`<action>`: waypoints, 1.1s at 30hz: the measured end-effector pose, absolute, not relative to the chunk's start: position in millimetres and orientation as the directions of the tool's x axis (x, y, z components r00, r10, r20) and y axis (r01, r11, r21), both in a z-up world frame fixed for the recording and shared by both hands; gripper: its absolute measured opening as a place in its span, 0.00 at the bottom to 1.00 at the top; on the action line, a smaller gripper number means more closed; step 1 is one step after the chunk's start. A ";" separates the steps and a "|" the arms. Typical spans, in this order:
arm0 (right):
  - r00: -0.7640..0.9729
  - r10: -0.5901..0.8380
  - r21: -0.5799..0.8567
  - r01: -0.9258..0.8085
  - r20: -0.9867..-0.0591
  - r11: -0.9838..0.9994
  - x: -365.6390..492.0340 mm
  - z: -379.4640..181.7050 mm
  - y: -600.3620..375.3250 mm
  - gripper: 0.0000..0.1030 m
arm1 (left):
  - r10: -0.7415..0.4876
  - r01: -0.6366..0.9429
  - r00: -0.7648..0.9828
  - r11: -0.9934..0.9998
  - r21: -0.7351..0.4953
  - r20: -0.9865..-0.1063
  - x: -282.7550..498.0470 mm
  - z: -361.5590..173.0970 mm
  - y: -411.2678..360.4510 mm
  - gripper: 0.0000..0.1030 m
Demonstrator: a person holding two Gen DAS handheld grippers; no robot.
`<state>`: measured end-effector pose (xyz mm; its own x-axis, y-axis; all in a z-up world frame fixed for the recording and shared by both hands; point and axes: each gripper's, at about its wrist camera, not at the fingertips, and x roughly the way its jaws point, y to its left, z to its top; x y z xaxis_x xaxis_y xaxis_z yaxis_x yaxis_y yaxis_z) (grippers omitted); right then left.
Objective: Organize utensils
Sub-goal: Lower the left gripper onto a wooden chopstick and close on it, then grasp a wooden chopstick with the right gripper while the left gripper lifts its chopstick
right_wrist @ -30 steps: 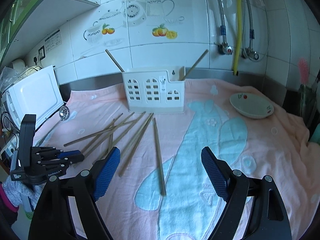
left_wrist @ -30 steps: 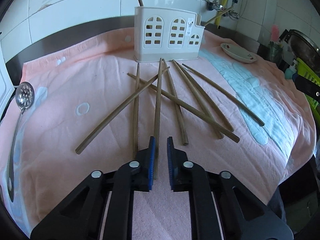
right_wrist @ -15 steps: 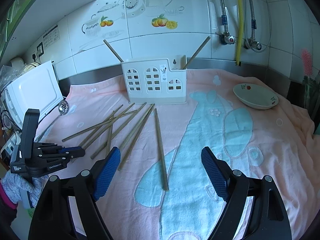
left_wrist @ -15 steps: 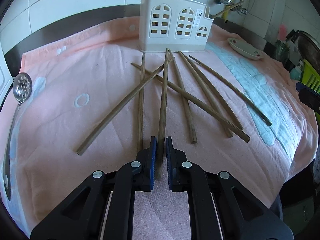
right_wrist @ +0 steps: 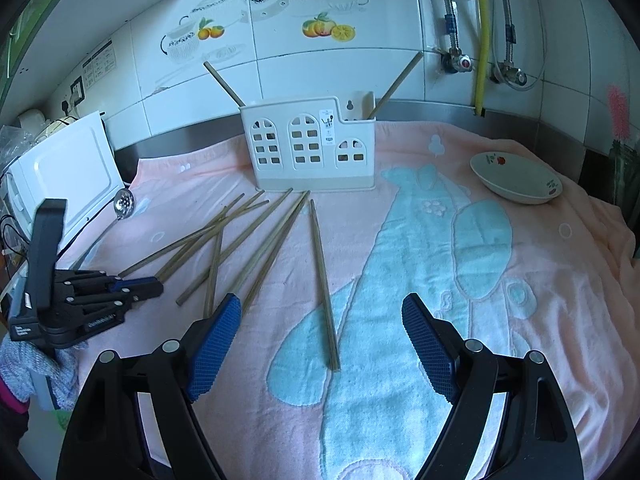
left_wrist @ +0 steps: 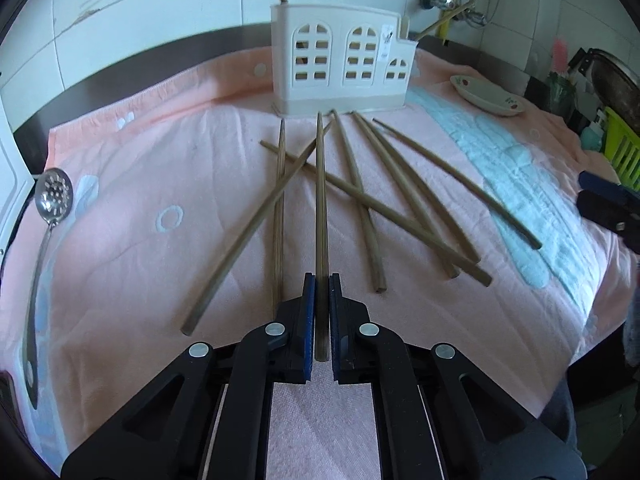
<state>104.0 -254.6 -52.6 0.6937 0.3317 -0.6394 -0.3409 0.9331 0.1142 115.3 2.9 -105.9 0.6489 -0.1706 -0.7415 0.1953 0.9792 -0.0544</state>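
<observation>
Gripping one chopstick [left_wrist: 320,208] whose near end hides between them, left jaws clench; right jaws gape.

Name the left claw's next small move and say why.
Probably lift. The left claw is shut on one chopstick whose far end lies among the others on the towel; raising it clears them before carrying it to the white holder.

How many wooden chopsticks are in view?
10 wooden chopsticks: one in the left gripper, seven loose on the pink towel, two standing in the white plastic holder; more may hide.
</observation>
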 end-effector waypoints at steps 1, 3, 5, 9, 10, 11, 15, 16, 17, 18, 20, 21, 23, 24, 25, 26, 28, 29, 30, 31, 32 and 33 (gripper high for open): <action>0.692 0.331 0.116 -0.339 -0.641 0.934 104.5 -53.5 -255.1 0.77 | -0.174 0.198 0.654 0.979 -0.055 -0.736 113.7 -102.6 2.8 0.05; 0.690 0.330 0.119 -0.336 -0.645 0.934 105.3 -55.1 -255.8 0.76 | -0.179 0.205 0.666 0.977 -0.053 -0.724 110.2 -94.7 2.6 0.05; 0.689 0.327 0.119 -0.333 -0.647 0.935 106.4 -56.3 -256.3 0.75 | -0.182 0.209 0.684 0.977 -0.049 -0.707 106.5 -85.3 2.5 0.05; 0.682 0.327 0.120 -0.333 -0.654 0.935 109.5 -60.6 -257.0 0.71 | -0.186 0.207 0.719 0.977 -0.049 -0.670 102.1 -65.2 3.5 0.05; 0.682 0.327 0.120 -0.333 -0.654 0.935 109.5 -60.6 -257.0 0.70 | -0.188 0.208 0.727 0.977 -0.049 -0.660 101.3 -60.2 3.9 0.05; 0.677 0.326 0.120 -0.333 -0.660 0.935 110.8 -62.9 -256.7 0.69 | -0.189 0.209 0.738 0.977 -0.046 -0.648 100.6 -53.1 3.8 0.05; 0.658 0.325 0.117 -0.339 -0.679 0.933 115.5 -72.4 -253.7 0.54 | -0.204 0.217 0.760 0.975 -0.054 -0.617 100.8 -33.3 4.3 0.05; 0.652 0.327 0.120 -0.342 -0.684 0.932 116.9 -74.5 -253.2 0.51 | -0.206 0.219 0.765 0.974 -0.053 -0.610 101.5 -28.5 4.0 0.05; 0.641 0.330 0.125 -0.345 -0.693 0.930 119.7 -78.2 -251.7 0.47 | -0.205 0.220 0.769 0.974 -0.052 -0.605 102.4 -25.9 3.5 0.05; 0.635 0.333 0.128 -0.347 -0.697 0.929 121.7 -80.5 -250.2 0.44 | -0.206 0.220 0.771 0.974 -0.051 -0.603 103.1 -24.2 3.3 0.05; 0.620 0.339 0.134 -0.353 -0.708 0.926 126.3 -85.5 -247.0 0.39 | -0.206 0.221 0.773 0.974 -0.050 -0.600 104.6 -21.3 2.9 0.05; 0.614 0.339 0.134 -0.355 -0.713 0.925 128.9 -87.9 -244.9 0.37 | -0.207 0.222 0.773 0.974 -0.050 -0.599 104.7 -20.8 3.0 0.05; 0.604 0.343 0.136 -0.362 -0.719 0.922 133.5 -91.3 -241.2 0.35 | -0.206 0.220 0.773 0.974 -0.051 -0.600 104.9 -20.9 2.6 0.05; 0.600 0.341 0.133 -0.363 -0.724 0.922 136.8 -93.8 -238.6 0.34 | -0.208 0.221 0.771 0.974 -0.054 -0.602 105.8 -21.4 3.3 0.05; 0.597 0.340 0.132 -0.364 -0.727 0.922 138.6 -95.3 -237.5 0.33 | -0.210 0.221 0.770 0.974 -0.057 -0.602 106.3 -21.5 3.7 0.05; 0.591 0.333 0.128 -0.362 -0.734 0.923 141.8 -98.0 -235.5 0.30 | -0.213 0.220 0.770 0.973 -0.062 -0.602 106.6 -21.5 4.4 0.05; 0.584 0.331 0.131 -0.359 -0.741 0.924 144.9 -101.5 -233.5 0.25 | -0.216 0.221 0.770 0.973 -0.066 -0.600 106.7 -21.2 5.5 0.05; 0.579 0.333 0.133 -0.360 -0.744 0.924 146.2 -103.0 -232.9 0.22 | -0.217 0.220 0.771 0.973 -0.070 -0.599 106.9 -21.1 6.2 0.05; 0.579 0.327 0.128 -0.356 -0.747 0.925 146.7 -104.6 -232.6 0.21 | -0.222 0.220 0.770 0.972 -0.077 -0.598 107.3 -20.8 7.1 0.05; 0.577 0.325 0.127 -0.356 -0.749 0.926 146.9 -106.0 -232.3 0.19 | -0.225 0.221 0.769 0.972 -0.081 -0.598 107.7 -20.9 7.6 0.05; 0.576 0.325 0.129 -0.355 -0.751 0.926 147.0 -107.2 -232.2 0.17 | -0.223 0.217 0.769 0.973 -0.083 -0.599 108.5 -20.8 8.5 0.05; 0.580 0.320 0.126 -0.350 -0.749 0.928 146.5 -107.6 -232.6 0.14 | -0.222 0.215 0.769 0.973 -0.085 -0.599 108.9 -20.8 8.9 0.05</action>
